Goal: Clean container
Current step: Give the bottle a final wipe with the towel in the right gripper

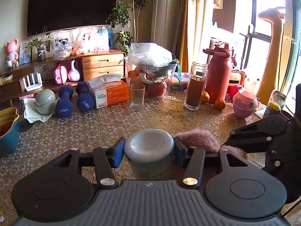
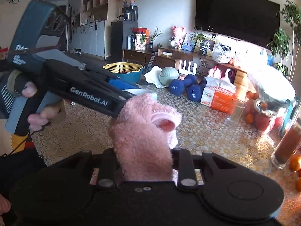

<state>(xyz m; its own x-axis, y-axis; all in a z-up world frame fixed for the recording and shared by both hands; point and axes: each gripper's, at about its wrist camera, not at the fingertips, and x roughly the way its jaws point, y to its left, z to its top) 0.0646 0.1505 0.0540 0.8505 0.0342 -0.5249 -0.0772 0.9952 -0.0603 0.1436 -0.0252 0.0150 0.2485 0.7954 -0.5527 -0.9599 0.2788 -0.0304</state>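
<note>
Between the two blue pads of the left gripper [image 1: 149,151] stands the container [image 1: 150,154], a small upright can with a pale domed lid, its base on the patterned table [image 1: 75,131]. The jaws are closed on it from both sides, just under the lid, so its long axis runs straight up.

Just beside the can, on its right, lies the pink fluffy cloth [image 1: 199,139], which looks to be touching or nearly touching the right-hand pad. The right gripper [image 2: 144,162] holds this cloth; its jaws are drawn in on the bunched fabric, which sticks out forward and hides the fingertips. From the right wrist view, the cloth [image 2: 143,130] covers most of the can, and only a pale edge of it shows behind the left gripper's black arm.

Judging by this, the wiping hand is right alongside; the cloth needs only to travel leftward and slightly up onto the lid.
</note>
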